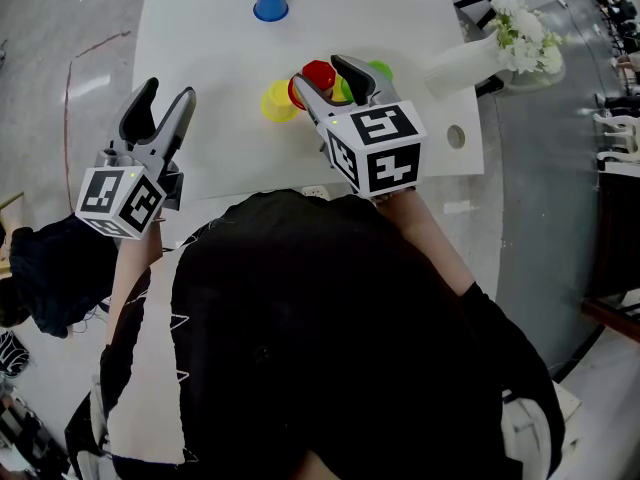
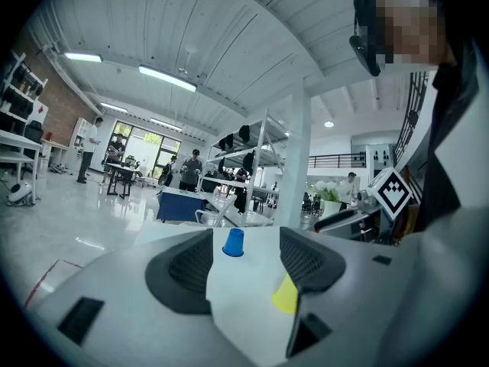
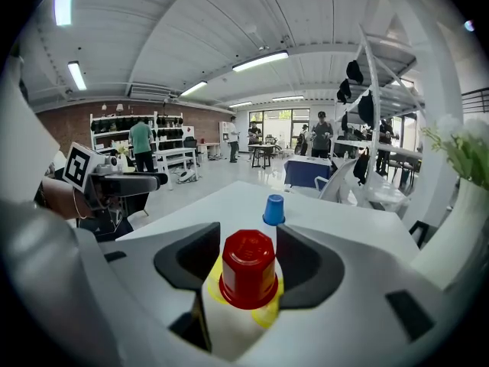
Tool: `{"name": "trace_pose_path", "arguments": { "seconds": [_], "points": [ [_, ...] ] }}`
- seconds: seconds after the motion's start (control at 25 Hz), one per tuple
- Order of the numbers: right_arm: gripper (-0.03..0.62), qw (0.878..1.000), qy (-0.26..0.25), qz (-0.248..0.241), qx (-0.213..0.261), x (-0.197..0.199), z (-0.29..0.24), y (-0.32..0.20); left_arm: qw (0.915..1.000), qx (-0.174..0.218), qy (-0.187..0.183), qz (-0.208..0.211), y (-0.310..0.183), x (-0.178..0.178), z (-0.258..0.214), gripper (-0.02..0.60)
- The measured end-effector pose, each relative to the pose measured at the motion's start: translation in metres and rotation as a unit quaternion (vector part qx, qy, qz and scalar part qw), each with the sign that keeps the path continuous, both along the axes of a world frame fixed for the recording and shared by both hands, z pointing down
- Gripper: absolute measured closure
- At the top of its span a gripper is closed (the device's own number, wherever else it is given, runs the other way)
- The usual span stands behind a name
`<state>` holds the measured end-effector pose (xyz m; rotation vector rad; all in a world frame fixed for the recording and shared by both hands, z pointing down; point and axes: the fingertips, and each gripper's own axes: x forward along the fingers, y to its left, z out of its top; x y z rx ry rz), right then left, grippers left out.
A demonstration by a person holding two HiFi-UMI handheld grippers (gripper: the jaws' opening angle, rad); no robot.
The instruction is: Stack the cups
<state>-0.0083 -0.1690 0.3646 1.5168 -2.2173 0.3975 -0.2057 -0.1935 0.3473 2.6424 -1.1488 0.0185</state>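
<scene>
red cup [image 3: 248,270] clamped in the downward-tilted right tool [image 1: 322,71]; left tool [image 1: 168,90] held level, jaws apart.

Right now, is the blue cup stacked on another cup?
No, the blue cup stands alone on the table, with no cup under or over it.

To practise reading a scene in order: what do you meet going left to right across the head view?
left tongs → yellow cup → red cup → green cup → vase of flowers
</scene>
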Motion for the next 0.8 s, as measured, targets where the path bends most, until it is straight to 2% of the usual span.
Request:
{"name": "trace_pose_path", "arguments": {
  "seconds": [0.32,0.48,0.68,0.8],
  "points": [
    [0.369,0.999,-0.039,0.002,0.019,-0.005,-0.029,-0.003,1.0000,0.003,0.003,0.000,-0.003,0.001,-0.004,0.296],
    [0.396,0.997,-0.063,-0.002,0.046,-0.009,-0.058,-0.007,1.0000,0.005,0.006,-0.005,-0.004,0.000,-0.006,0.296],
    [0.402,0.994,-0.075,-0.019,0.081,-0.007,-0.097,-0.019,0.9997,0.008,0.015,-0.018,-0.007,0.000,-0.008,0.296],
    [0.428,0.992,-0.081,-0.027,0.094,-0.001,-0.114,-0.030,0.9992,0.011,0.024,-0.029,-0.008,0.000,-0.010,0.301]
  ]
}}
